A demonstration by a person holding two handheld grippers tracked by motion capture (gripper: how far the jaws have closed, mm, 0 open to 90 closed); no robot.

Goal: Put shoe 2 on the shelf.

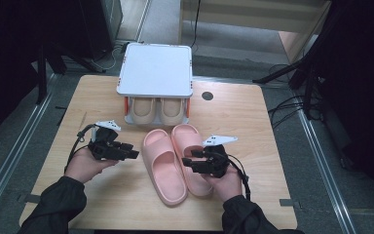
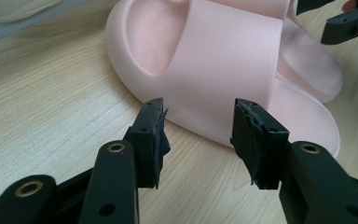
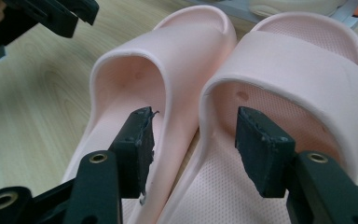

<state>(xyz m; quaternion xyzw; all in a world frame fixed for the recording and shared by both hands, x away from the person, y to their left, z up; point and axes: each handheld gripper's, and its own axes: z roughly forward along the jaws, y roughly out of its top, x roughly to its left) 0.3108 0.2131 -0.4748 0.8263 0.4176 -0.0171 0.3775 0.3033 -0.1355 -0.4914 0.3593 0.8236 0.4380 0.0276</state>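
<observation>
two pale pink foam slides point(image 1: 176, 163), wide single strap each, textured footbeds, lie side by side and touching mid-table on the wooden table point(image 1: 253, 126), toes toward a white shoe rack point(image 1: 156, 70) holding a beige pair point(image 1: 156, 111). left gripper point(image 1: 132, 154) sits just left of the left slide point(image 2: 223, 70), jaws spread and empty, the slide's outer edge just beyond the tips. right gripper point(image 1: 187, 163) hovers over the right slide point(image 3: 298, 93), jaws released, clasping nothing, straddling the seam where the slides meet.
</observation>
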